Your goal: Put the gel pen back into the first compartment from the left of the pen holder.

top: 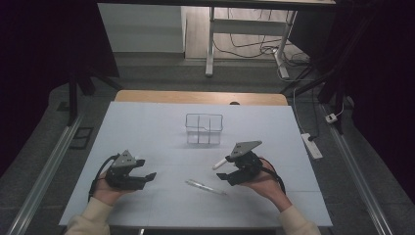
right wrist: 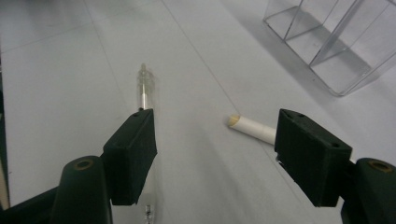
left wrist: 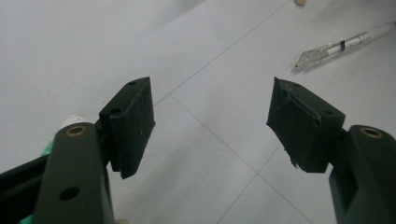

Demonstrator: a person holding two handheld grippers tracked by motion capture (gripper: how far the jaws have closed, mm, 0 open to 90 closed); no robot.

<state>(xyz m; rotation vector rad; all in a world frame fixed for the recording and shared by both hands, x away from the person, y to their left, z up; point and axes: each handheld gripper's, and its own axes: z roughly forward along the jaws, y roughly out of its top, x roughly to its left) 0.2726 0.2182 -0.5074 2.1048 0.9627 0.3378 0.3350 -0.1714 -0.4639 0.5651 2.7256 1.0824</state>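
Two slim items lie on the white worktop point(top: 147, 127): a clear plastic pen point(top: 205, 187) between the hands and a white paper-like stick point(top: 219, 163) just beside the right hand-held gripper point(top: 226, 171). Left hand-held gripper point(top: 148, 178) rests open and empty; the right stands open over both. Judged light, smooth and prone to rolling, the pen is best pinched mid-barrel. Behind stands a clear divided acrylic box point(top: 204, 128).

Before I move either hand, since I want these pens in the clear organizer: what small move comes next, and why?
Probably ease the right gripper onto the white pen and close. Its jaws stand open and empty, the pen lies loose on the table just by one jaw, and the clear organizer stands close beyond.
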